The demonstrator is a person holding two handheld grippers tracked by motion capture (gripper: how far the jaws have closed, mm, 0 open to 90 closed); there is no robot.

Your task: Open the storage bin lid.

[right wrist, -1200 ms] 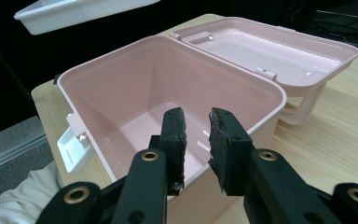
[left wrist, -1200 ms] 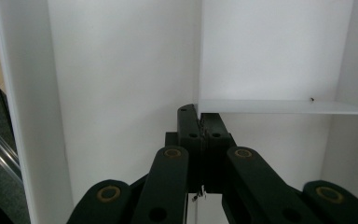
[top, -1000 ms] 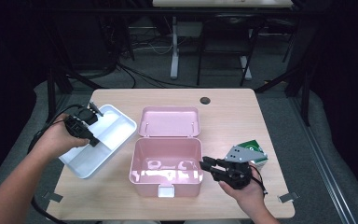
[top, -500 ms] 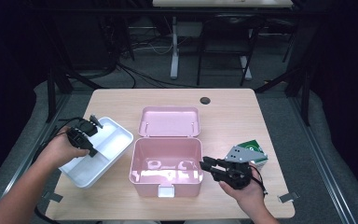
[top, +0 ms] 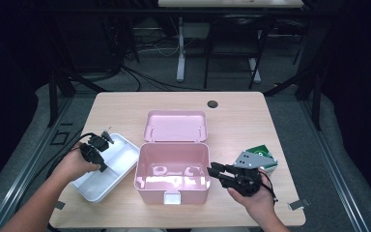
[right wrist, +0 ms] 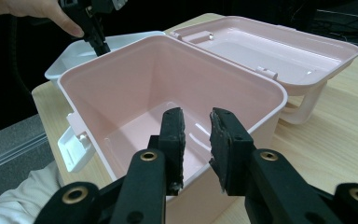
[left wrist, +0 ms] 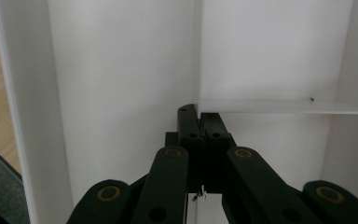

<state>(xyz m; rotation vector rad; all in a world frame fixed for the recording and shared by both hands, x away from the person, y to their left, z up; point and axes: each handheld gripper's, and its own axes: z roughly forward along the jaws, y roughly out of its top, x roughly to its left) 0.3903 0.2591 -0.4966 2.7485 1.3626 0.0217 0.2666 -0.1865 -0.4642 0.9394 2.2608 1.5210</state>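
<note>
White divided tray [top: 107, 168], lower left of the high view, lying on the table [top: 251, 116] just beside the open pink box [top: 173, 172]. The left gripper [top: 107, 137] is lowered onto the tray's far end; in the left gripper view its jaws are pressed together on the upper edge of the tray's inner divider wall [left wrist: 270, 106], a thin white partition between two compartments. The divider is a likely grip point because it offers a narrow upright edge that two flat jaws can pinch, where the tray's broad floor offers none.

The right gripper [top: 218, 172] sits at the box's right wall, lower centre-right of the frame. In the right gripper view its jaws stand slightly apart with nothing between them, pointing over the rim into the empty interior. This hand seems posted to steady the box or wait its turn.

The box lid [top: 176, 125] is folded flat back toward the centre of the table, leaving the cavity fully accessible. A green-and-white carton [top: 264, 159] lies behind the right hand.

The surface is pale wood-grain; a round cable port [top: 212, 104] marks its far edge. The surrounding room is dark, with table legs and cables on the floor.
</note>
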